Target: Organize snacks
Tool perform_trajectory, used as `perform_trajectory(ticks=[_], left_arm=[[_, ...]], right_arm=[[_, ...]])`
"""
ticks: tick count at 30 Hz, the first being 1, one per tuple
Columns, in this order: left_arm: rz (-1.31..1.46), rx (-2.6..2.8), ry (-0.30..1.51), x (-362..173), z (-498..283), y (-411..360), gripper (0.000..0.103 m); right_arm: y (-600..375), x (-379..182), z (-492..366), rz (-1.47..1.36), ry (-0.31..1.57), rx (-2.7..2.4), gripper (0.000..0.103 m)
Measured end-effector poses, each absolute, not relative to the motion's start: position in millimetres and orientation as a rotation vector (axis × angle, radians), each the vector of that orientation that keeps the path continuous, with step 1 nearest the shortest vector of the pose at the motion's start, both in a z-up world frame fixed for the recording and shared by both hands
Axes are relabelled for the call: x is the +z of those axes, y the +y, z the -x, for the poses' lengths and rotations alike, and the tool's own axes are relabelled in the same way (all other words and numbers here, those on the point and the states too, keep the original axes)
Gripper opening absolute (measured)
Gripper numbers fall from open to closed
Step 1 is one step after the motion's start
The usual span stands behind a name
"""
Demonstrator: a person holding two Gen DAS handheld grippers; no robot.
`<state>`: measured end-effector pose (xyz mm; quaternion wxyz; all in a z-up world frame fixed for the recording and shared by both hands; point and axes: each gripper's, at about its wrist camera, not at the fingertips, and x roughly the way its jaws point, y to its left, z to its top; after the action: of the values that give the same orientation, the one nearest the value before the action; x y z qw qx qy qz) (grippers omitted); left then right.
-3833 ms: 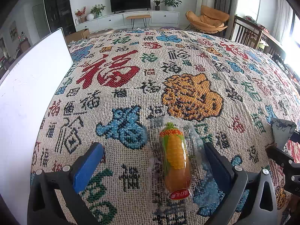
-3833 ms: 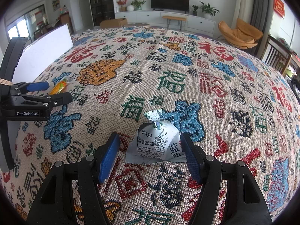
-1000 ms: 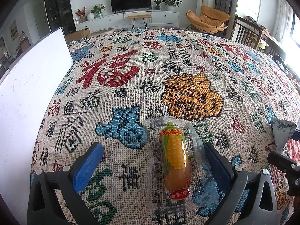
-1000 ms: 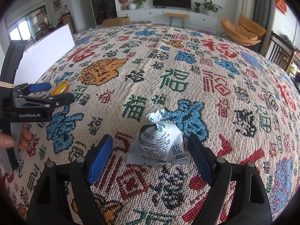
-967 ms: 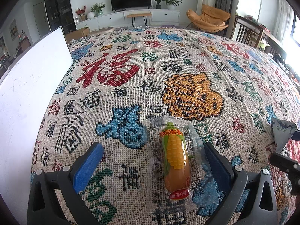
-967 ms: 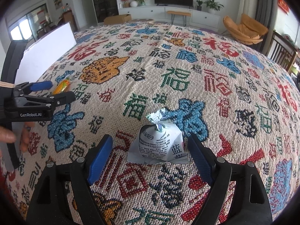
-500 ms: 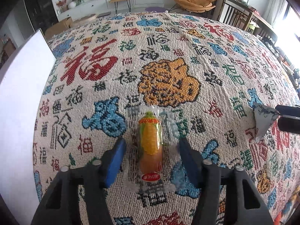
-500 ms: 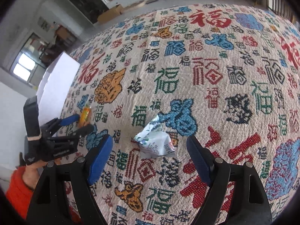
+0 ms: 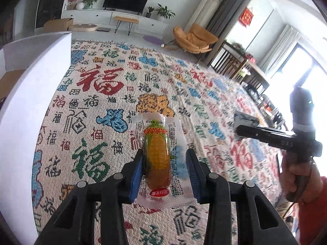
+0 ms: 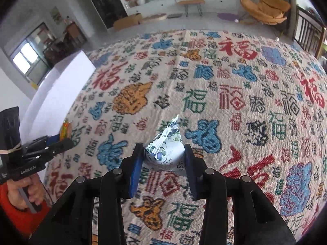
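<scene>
Patterned woven cloth (image 9: 114, 94), white board (image 9: 26, 102), orange chair (image 9: 194, 38), television (image 9: 125, 0)

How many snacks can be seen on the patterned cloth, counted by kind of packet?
Corn-print snack packet, held in the left gripper: 1
White packet with blue floral print, held in the right gripper: 1
Total: 2

Readable text: "GenRobot.AI" in white on the left gripper (image 10: 61, 140) body, right wrist view at 8 o'clock. "DAS" faint on the right gripper (image 9: 241, 131) bar, left wrist view at 3 o'clock. Tablecloth (image 9: 102, 81) is woven with repeated 福 characters. Corn snack packet (image 9: 157, 155) and white snack packet (image 10: 165, 153) carry Chinese print, too small to read.
</scene>
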<state>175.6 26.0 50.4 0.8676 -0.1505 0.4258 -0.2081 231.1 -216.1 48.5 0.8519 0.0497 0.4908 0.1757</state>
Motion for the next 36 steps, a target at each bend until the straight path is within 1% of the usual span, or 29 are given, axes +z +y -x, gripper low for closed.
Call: perform_trajectory(ticks=[4, 7, 10, 13, 15, 16, 17, 18, 19, 20, 21, 23, 25, 29, 31, 34, 36], left_arm=[[0.387, -0.424, 0.787, 105, -148, 76, 0.04], [0.382, -0.323, 0.747, 138, -131, 136, 0.04], [0.331, -0.162, 0.737, 149, -120, 194, 0.041], [0.295, -0.006, 0.763, 143, -107, 247, 0.043], [0.277, 0.089, 0.797, 128, -101, 272, 0.049], [0.273, 0.136, 0.816, 119, -98, 283, 0.051], [0.269, 0.174, 0.839, 109, -97, 289, 0.056], [0.27, 0.197, 0.855, 101, -95, 293, 0.061], [0.272, 0.223, 0.868, 93, -94, 295, 0.064], [0.272, 0.248, 0.872, 88, -91, 296, 0.069], [0.267, 0.263, 0.867, 86, -89, 295, 0.075], [0.229, 0.291, 0.844, 84, -86, 286, 0.082], [0.151, 0.35, 0.813, 89, -83, 275, 0.086], [0.049, 0.517, 0.779, 105, -74, 257, 0.103], [0.066, 0.538, 0.754, 112, -70, 257, 0.103], [0.175, 0.49, 0.75, 115, -62, 269, 0.103], [0.201, 0.488, 0.738, 118, -58, 274, 0.103]], right_arm=[[-167, 92, -227, -0.124, 0.961, 0.503, 0.041], [-105, 125, -223, -0.123, 0.904, 0.639, 0.041], [-34, 150, -216, -0.131, 0.879, 0.796, 0.041], [42, 157, -210, -0.116, 0.885, 0.915, 0.042], [86, 153, -205, -0.091, 0.897, 0.96, 0.043], [107, 149, -204, -0.076, 0.908, 0.97, 0.045], [127, 142, -205, -0.063, 0.922, 0.973, 0.047], [141, 136, -205, -0.044, 0.934, 0.964, 0.051], [153, 128, -206, -0.011, 0.95, 0.938, 0.063], [162, 122, -209, 0.02, 0.962, 0.901, 0.067], [166, 118, -210, 0.047, 0.973, 0.86, 0.067], [164, 116, -211, 0.051, 0.983, 0.843, 0.067], [156, 119, -209, 0.066, 0.971, 0.834, 0.067], [149, 127, -200, 0.146, 0.913, 0.804, 0.07], [147, 128, -196, 0.166, 0.904, 0.793, 0.07], [148, 125, -191, 0.175, 0.916, 0.792, 0.071], [150, 120, -187, 0.187, 0.927, 0.787, 0.073]])
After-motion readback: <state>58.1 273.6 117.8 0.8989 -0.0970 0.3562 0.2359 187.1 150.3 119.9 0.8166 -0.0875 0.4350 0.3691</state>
